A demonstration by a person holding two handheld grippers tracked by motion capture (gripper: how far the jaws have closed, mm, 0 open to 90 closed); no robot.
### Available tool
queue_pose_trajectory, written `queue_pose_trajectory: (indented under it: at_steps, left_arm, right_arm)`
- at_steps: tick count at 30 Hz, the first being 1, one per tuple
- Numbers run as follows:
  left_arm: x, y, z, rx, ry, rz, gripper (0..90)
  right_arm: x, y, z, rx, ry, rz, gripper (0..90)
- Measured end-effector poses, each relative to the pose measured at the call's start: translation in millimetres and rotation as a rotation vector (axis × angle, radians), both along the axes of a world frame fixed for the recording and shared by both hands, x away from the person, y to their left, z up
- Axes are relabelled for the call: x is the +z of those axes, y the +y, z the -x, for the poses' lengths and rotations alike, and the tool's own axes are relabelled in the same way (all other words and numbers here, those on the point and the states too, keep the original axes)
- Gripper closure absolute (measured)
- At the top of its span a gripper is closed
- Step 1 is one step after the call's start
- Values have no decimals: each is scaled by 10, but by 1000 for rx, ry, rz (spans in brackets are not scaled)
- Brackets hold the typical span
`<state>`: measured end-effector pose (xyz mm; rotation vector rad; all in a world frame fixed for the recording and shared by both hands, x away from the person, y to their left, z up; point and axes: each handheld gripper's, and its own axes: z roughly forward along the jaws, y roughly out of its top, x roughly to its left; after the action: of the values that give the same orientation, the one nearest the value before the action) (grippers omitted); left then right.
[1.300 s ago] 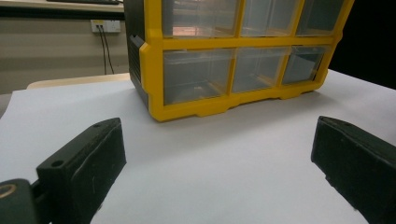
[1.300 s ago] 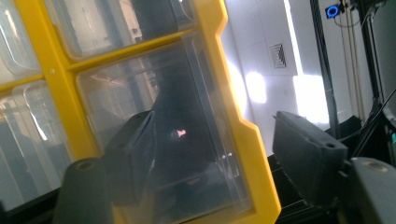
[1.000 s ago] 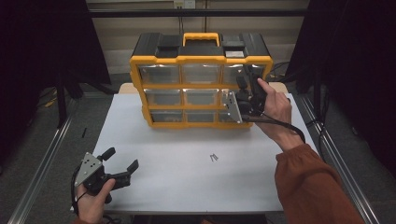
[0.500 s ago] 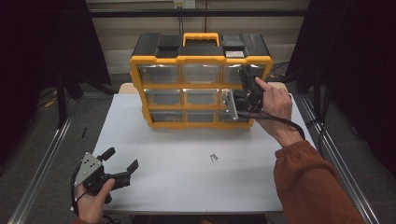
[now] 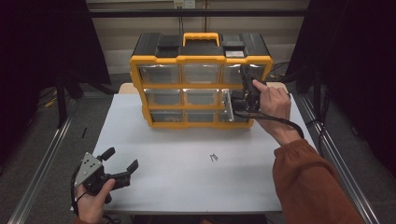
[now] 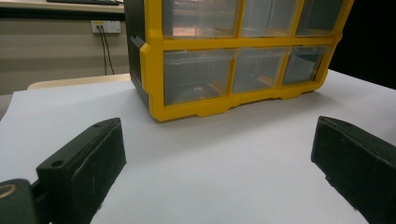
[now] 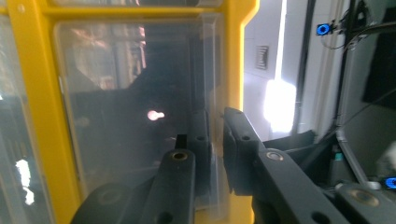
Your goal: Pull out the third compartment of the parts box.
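right claw pinching the edge of a clear drawer, left one parked

at the back of the white table [image 5: 196, 182] sits the yellow organizer [image 5: 201, 59], black top with a yellow handle, three rows of clear drawers. on its right side, middle row, one clear drawer [image 5: 227, 105] is pulled out of the frame a bit. the right gripper [image 5: 246, 99] is right up against it, with the person's hand wrapped round the gripper body, so from the high view you can hardly see the jaws at all.

the right gripper view sorts that out: the two black jaws have just been closing and now sit nearly together with the drawer's thin clear wall [image 7: 214, 140] between them, pads pressing on it. so it's pinching the drawer edge. what's inside the drawer is hard to call, the plastic is all glare and dark reflections.

the left gripper [image 5: 120, 164] hangs over the near left corner of the table, well apart from the organizer, jaws spread wide with nothing between them. its own view shows the organizer's lower left corner [image 6: 187, 112] farther off, the top rows cut off by the frame.

between the grippers, a small dark bit [image 5: 214, 157] lies on the table, too tiny to tell what it is. the person's sleeve [image 5: 308, 186] runs off the bottom edge.
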<state>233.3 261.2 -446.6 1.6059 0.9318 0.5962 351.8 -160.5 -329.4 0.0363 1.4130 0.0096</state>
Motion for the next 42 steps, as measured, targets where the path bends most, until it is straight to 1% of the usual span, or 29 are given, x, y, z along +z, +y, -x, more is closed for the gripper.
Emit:
queue_pose_trajectory:
  at_steps: [4,5,14,16,18,29,35,38,42]
  left_arm:
    - [-1,5,-3,1,-1,-6,30]
    - [-2,2,-2,0,2,-2,30]
    - [-4,7,-4,1,4,1,30]
    - [-3,6,-2,1,4,2,30]
    - [-1,10,-2,0,2,-5,30]
    - [-1,4,-2,3,0,-3,30]
    - [0,4,-2,4,-3,-5,30]
    - [0,2,-2,3,-5,-3,30]
    - [2,-1,-3,5,-8,2,31]
  right_arm:
    - [-19,14,-1,-13,-9,-2,830]
    - [-22,21,7,-19,-11,20,843]
    - [-17,29,33,-27,-5,19,845]
    - [-15,31,47,-28,-5,25,845]
    - [-16,32,64,-29,-5,22,845]
    - [-25,37,191,-20,-12,17,844]
    - [-27,37,235,-16,-16,15,844]
    - [-28,36,249,-15,-17,16,844]
    - [-26,37,310,-12,-19,14,845]
